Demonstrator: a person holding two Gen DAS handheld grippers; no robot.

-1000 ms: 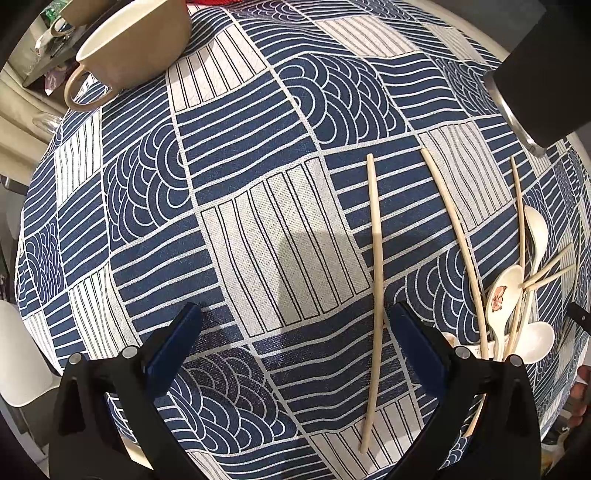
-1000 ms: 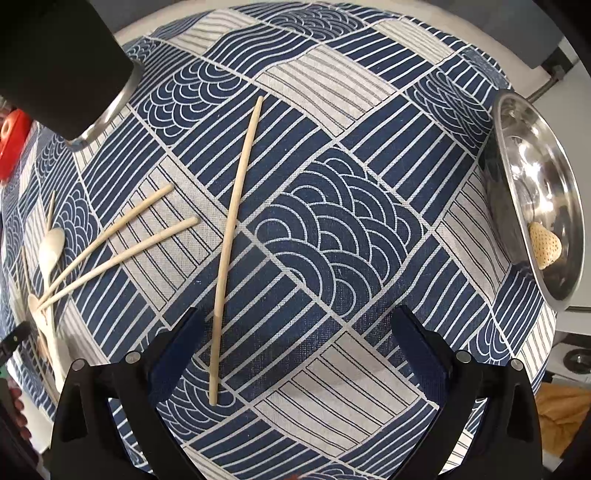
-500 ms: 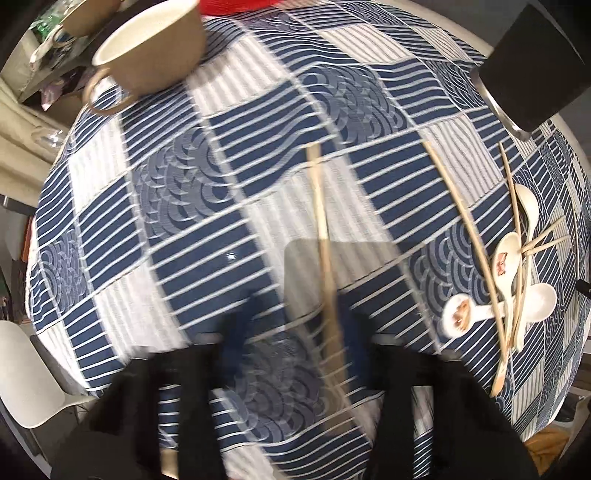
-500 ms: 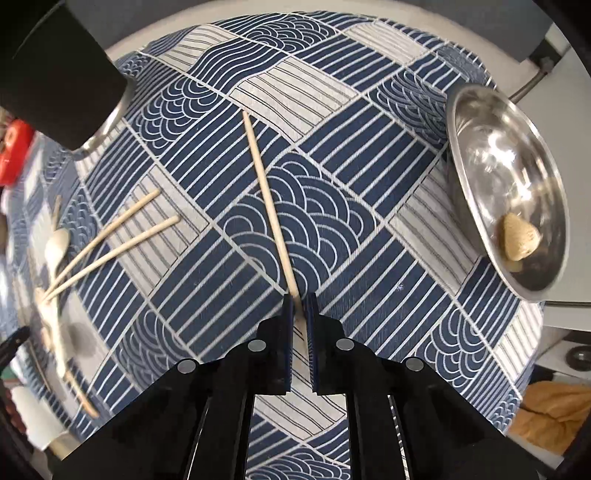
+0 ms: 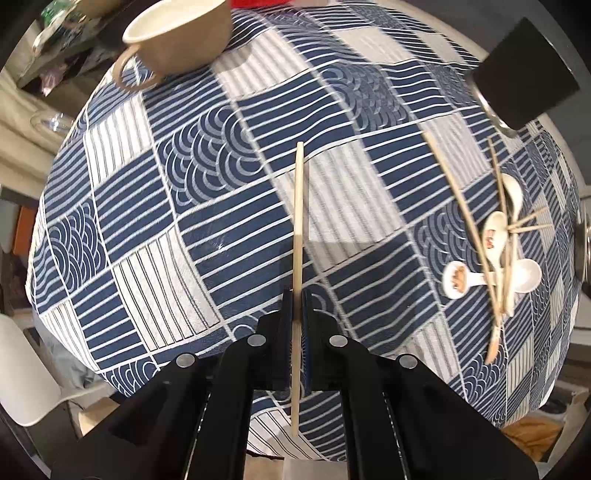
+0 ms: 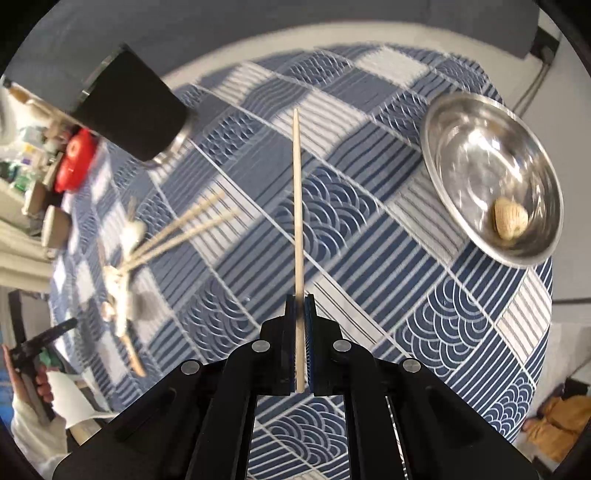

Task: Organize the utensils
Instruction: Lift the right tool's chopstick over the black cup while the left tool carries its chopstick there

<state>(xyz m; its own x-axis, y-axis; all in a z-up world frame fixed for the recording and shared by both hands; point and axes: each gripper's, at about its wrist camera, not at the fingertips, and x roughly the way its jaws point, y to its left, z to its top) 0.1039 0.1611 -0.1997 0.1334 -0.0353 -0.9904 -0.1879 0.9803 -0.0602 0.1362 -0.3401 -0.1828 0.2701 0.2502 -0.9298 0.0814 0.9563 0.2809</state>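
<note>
In the left wrist view a chopstick [image 5: 298,236] runs straight up the middle of the frame, its lower part passing between the blue pads of the left gripper [image 5: 296,295] and poking out below them. In the right wrist view a second chopstick [image 6: 297,206] likewise stands up the centre, its near end between the pads of the right gripper [image 6: 299,297].

Beneath both spreads the blue patterned tablecloth [image 5: 207,206]. A black holder [image 5: 524,70] sits at upper right of the left view, a tan cup [image 5: 181,33] at upper left. At mid right lies a heap of loose chopsticks [image 5: 461,199] crossed over white spoons [image 5: 495,236]. In the right view a steel bowl [image 6: 476,147] at upper right holds a small pale lump [image 6: 511,218]; a person's hand [image 6: 40,384] shows at lower left.

The left jaws have just been closing and now pinch their chopstick; the right jaws are clamped tight on theirs
</note>
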